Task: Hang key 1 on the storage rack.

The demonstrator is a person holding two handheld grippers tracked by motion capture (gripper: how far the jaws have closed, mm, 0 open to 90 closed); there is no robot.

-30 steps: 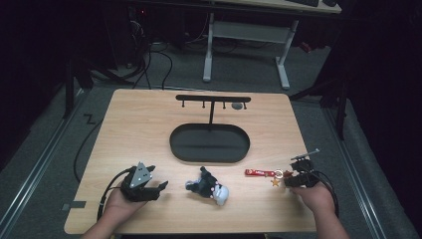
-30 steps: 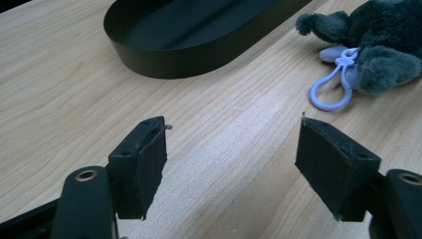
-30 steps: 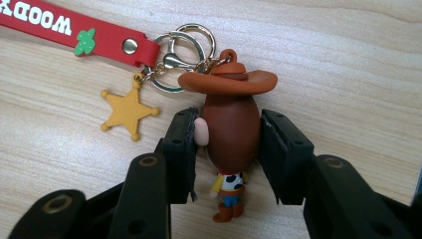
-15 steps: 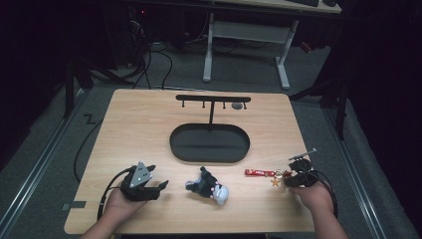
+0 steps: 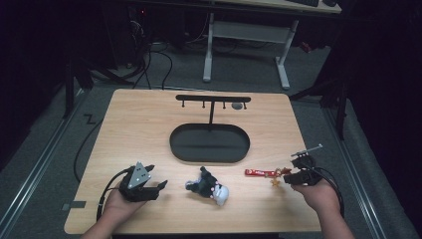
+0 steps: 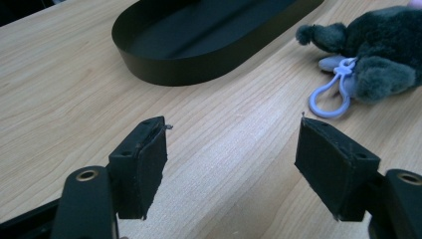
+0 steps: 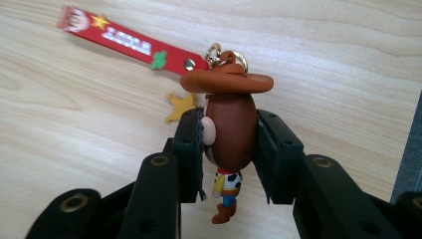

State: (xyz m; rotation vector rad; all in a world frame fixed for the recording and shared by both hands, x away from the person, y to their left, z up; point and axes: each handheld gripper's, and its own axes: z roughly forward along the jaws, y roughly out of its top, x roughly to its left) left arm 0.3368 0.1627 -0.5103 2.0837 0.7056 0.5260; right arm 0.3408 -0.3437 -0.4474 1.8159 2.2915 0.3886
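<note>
My right claw [image 7: 229, 144] is gripping the brown-hatted cowboy figurine keychain [image 7: 230, 124]; my left claw [image 6: 231, 164] is gaping open near the grey plush keychain [image 6: 378, 55].

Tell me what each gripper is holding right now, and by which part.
The right gripper is shut on the cowboy figure keychain, jaws on the sides of its head. The left gripper is open, holding nothing; the plush keychain lies ahead.

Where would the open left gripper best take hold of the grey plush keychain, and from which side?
Judging by its pose, grip the plush keychain across its soft grey body, coming from the left gripper's side along the table. The body is bulky and squashable. The lilac clip loop lies flat on the wood, thin and harder to pinch.
</note>
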